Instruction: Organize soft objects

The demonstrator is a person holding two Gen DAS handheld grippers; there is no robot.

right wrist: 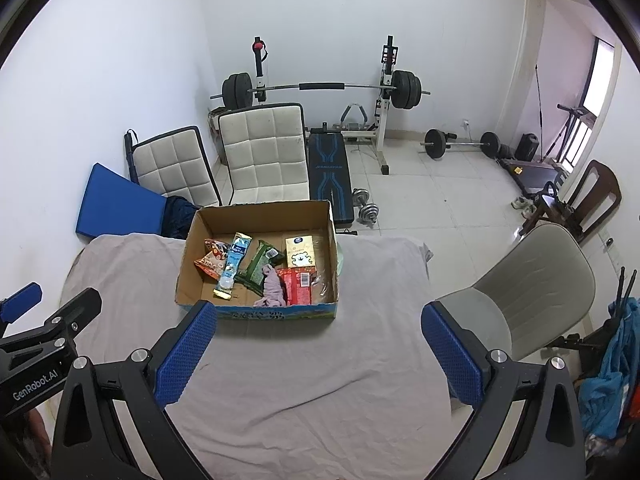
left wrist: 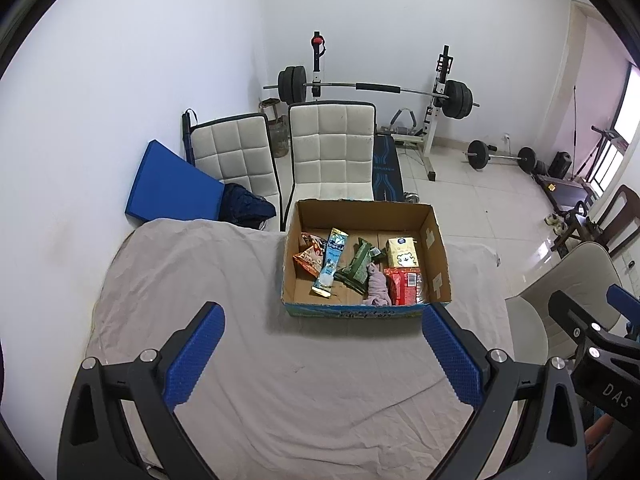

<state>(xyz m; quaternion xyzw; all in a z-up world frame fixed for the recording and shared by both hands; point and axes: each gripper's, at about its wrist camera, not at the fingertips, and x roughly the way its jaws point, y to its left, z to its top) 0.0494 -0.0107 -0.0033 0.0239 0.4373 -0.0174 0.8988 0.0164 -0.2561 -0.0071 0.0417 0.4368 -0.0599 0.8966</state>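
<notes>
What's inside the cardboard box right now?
In the box: orange snack bag, blue pouch, green packet, pink cloth, red pack, yellow carton. Anything beneath them is hidden.

White walls (right wrist: 120,40) meet a pale tiled floor (right wrist: 440,192), glossy with daylight from the window (right wrist: 600,76) on the right. Against the far wall stands a barbell rack (right wrist: 320,88), two white quilted chairs (right wrist: 264,152) in front and a blue mat (right wrist: 116,208) leaning left. A second barbell (right wrist: 460,144) lies on the tiles.
</notes>
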